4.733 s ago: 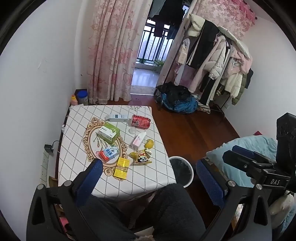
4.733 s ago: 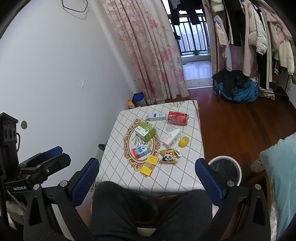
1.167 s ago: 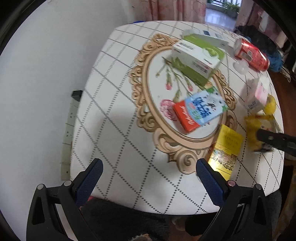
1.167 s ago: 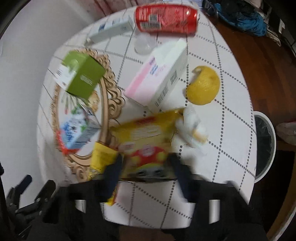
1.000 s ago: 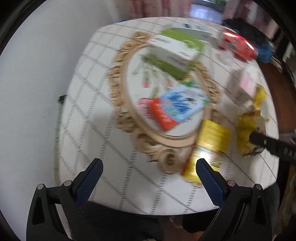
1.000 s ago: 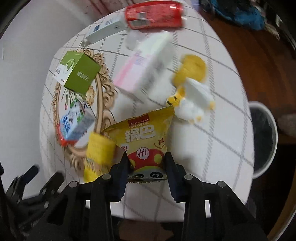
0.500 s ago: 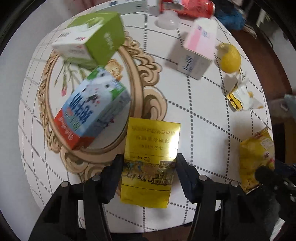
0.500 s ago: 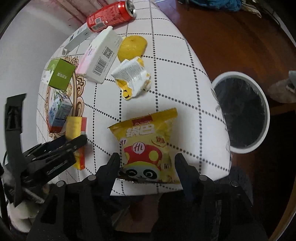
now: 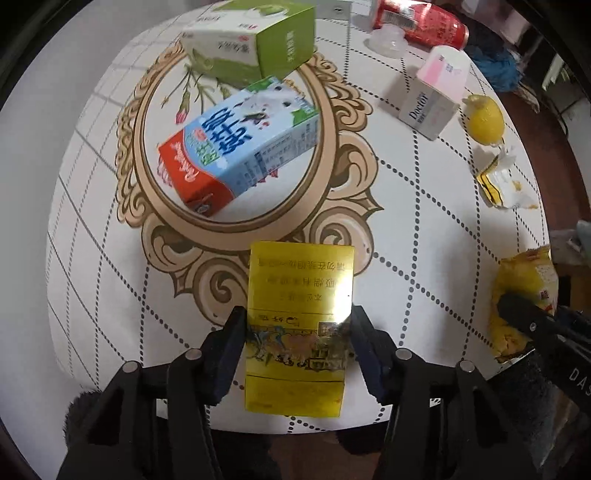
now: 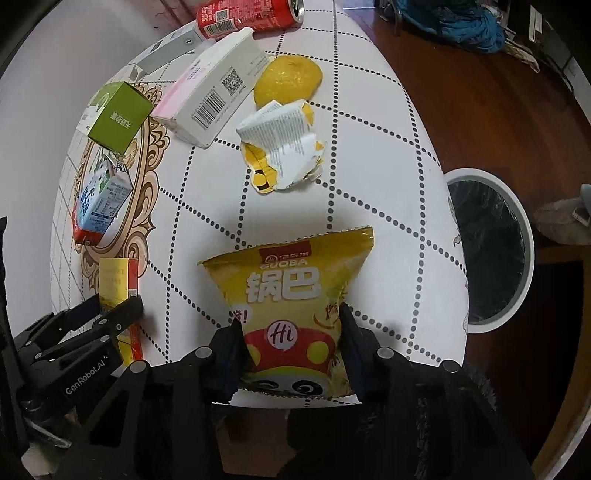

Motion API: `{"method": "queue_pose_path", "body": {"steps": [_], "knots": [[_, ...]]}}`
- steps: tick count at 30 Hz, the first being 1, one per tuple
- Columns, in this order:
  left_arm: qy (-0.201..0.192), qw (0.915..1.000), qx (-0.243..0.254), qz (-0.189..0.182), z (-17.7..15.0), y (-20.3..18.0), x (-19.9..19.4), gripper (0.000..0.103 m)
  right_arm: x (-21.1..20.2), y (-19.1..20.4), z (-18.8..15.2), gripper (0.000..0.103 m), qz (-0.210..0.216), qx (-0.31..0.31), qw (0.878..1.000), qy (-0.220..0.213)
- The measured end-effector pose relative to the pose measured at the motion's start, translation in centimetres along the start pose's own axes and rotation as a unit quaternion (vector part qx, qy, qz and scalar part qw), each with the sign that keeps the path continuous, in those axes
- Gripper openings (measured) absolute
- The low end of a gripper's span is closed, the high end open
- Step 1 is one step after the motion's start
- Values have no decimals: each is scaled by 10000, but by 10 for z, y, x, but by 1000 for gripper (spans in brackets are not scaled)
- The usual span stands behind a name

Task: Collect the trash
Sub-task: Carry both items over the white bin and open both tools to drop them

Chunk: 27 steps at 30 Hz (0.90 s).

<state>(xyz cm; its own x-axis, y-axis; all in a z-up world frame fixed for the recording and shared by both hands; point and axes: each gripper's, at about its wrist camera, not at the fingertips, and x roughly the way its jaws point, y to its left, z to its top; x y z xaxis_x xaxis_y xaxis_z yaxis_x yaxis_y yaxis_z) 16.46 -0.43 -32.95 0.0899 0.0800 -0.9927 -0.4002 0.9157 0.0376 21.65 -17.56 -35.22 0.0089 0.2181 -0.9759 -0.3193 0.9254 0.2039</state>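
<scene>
White checked tablecloth (image 10: 369,122): right gripper (image 10: 291,328) pinches snack bag (image 10: 291,291), left gripper (image 9: 297,328) clamps yellow box (image 9: 299,317), seemingly firmly; carry both level to bin (image 10: 524,236).

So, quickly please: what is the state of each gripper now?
Left gripper: closed on the yellow box.
Right gripper: closed on the snack bag.

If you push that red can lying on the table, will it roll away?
Probably yes. The red can lies on its side, so its round body would likely roll if nudged across its length. It sits near the far edge of the table, so it might roll off. It is likely light if empty, though that cannot be told.
</scene>
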Motion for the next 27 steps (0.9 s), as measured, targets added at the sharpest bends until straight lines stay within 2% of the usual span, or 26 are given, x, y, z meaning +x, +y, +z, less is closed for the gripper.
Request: {"method": "queue_pose_path", "body": {"steps": [6, 8, 12, 18, 23, 27], "knots": [[-88, 10000, -27, 34, -11, -12, -14, 53, 1, 0, -1, 46, -44, -26, 10000, -64], [-114, 9999, -23, 59, -21, -21, -7, 53, 0, 0, -2, 45, -26, -12, 10000, -73], [-132, 9999, 46, 96, -15, -5, 11, 52, -1, 0, -3, 42, 1, -31, 10000, -82], [-217, 9994, 189, 205, -23, -10, -1, 52, -6, 1, -6, 40, 64, -10, 9999, -158], [-558, 9978, 279, 221, -25, -24, -41, 52, -30, -2, -10, 40, 210, -6, 9989, -427], [-950, 9945, 448, 21, -24, -49, -84, 52, -71, -28, -15, 40, 382, 220, 9956, -826]]}}
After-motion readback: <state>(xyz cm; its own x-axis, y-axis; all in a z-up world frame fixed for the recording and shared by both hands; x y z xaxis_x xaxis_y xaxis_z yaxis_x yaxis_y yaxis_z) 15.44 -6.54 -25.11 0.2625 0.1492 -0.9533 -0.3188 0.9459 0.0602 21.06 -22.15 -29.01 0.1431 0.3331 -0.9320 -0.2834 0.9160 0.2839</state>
